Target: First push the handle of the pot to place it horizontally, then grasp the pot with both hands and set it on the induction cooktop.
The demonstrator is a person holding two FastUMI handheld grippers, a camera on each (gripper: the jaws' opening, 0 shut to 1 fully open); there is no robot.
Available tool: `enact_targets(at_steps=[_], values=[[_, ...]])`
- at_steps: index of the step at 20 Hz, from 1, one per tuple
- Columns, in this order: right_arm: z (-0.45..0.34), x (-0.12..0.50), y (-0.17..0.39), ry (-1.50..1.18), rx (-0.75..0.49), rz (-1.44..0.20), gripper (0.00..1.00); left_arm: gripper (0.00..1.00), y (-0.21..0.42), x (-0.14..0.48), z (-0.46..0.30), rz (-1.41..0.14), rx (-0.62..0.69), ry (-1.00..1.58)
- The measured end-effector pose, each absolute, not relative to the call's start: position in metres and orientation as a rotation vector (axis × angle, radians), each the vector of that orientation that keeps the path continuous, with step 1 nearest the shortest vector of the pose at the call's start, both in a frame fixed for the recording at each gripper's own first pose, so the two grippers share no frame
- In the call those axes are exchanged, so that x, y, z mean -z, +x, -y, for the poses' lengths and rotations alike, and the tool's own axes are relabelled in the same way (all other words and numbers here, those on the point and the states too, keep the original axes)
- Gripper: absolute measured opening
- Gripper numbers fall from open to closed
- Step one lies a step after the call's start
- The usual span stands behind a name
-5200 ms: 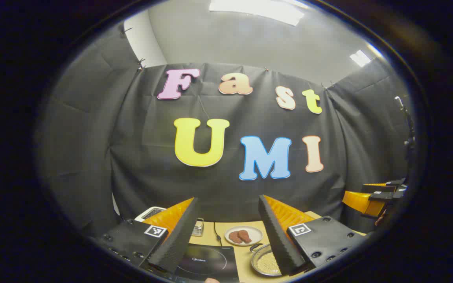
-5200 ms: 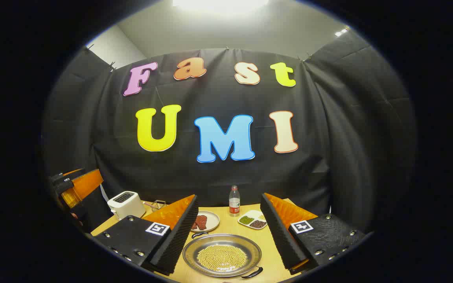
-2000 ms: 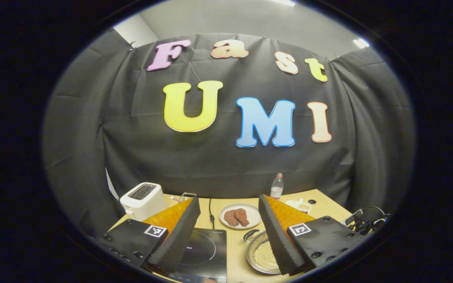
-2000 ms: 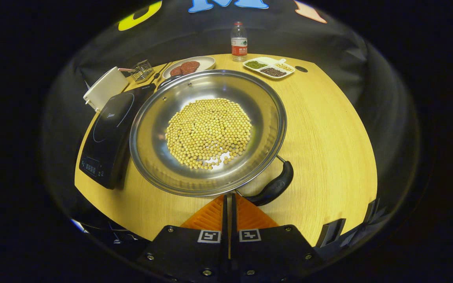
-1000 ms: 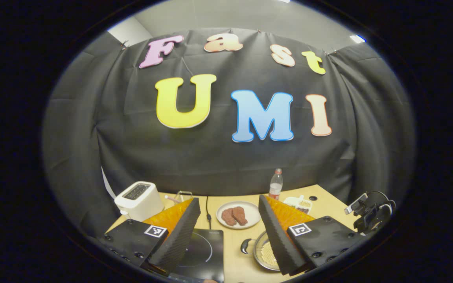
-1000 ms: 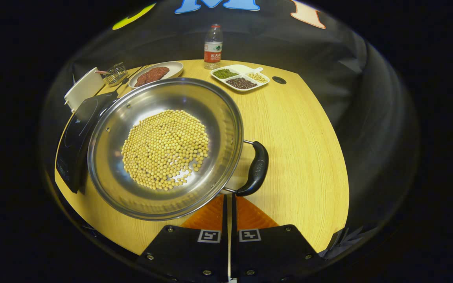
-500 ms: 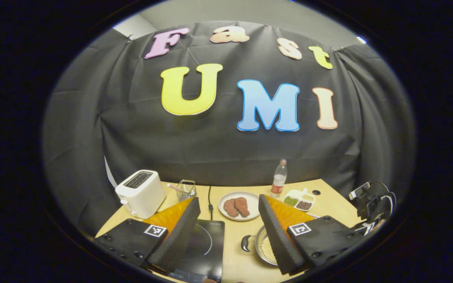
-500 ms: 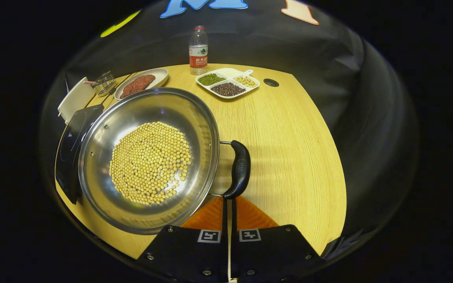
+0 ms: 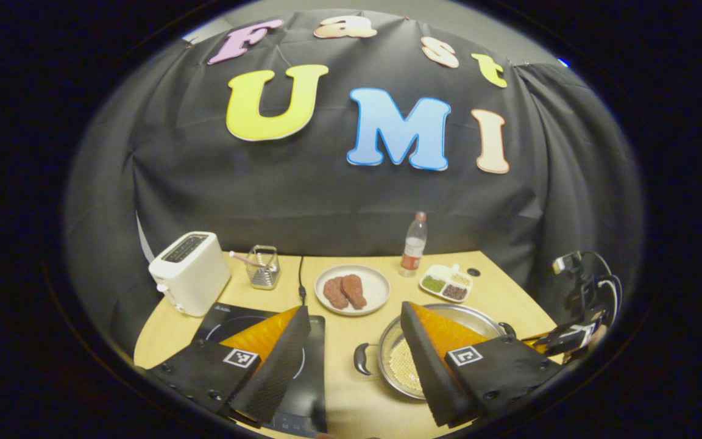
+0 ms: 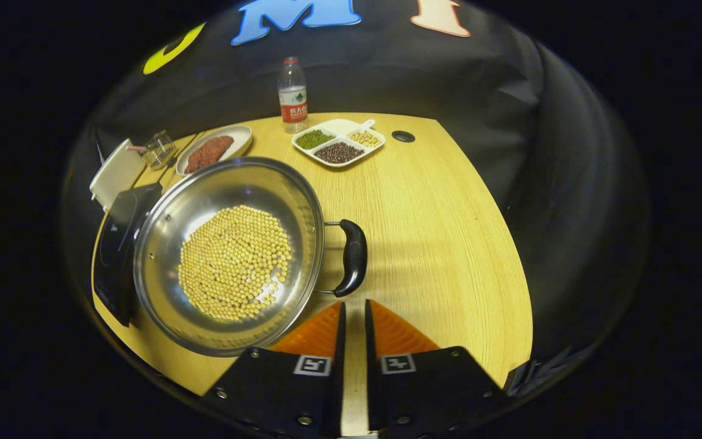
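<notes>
Once the pot (image 10: 229, 256) had turned, its handle (image 10: 353, 256) lay sideways; the right gripper (image 10: 352, 311) drew back, slightly parted, and the left gripper (image 9: 354, 341) gaped wide, so grasping came next.

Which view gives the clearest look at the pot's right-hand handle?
The right gripper view: the handle sits unobstructed just ahead of the right gripper, beside the pot. In the left gripper view, only a dark sliver peeks past the pot's far rim.

Left gripper's finger (image 9: 430, 360) hides pot (image 9: 397, 366) centre; cooktop (image 9: 311, 390) partly cut off
</notes>
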State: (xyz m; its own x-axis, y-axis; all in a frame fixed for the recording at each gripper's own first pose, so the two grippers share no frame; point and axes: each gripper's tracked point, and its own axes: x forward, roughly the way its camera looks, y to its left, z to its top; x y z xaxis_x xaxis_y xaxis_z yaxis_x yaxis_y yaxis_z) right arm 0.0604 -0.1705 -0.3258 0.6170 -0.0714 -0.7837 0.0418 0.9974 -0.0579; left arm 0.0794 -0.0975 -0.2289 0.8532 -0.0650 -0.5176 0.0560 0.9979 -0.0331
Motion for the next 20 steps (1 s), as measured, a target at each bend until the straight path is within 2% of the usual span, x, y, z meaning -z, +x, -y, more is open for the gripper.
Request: enact_targets(at_steps=[1, 4, 9, 17, 20], values=[[0.168, 0.32, 0.059, -0.009, 0.059, -0.884, 0.34, 0.98, 0.08, 0.236, 0.101, -0.566, 0.074, -0.016], [0.154, 0.313, 0.058, 0.07, 0.022, -0.839, 0.75, 0.97, 0.076, 0.263, 0.119, -0.647, 0.13, -0.04], [0.153, 0.308, 0.067, 0.098, 0.02, -0.797, 0.75, 0.96, 0.078, 0.316, 0.129, -0.774, 0.158, -0.053], [0.156, 0.323, 0.091, 0.077, 0.012, -0.823, 0.75, 0.96, 0.095, 0.375, 0.13, -0.885, 0.168, -0.006], [0.158, 0.332, 0.103, 0.06, 0.013, -0.838, 0.75, 0.99, 0.103, 0.396, 0.129, -0.924, 0.162, 0.012]])
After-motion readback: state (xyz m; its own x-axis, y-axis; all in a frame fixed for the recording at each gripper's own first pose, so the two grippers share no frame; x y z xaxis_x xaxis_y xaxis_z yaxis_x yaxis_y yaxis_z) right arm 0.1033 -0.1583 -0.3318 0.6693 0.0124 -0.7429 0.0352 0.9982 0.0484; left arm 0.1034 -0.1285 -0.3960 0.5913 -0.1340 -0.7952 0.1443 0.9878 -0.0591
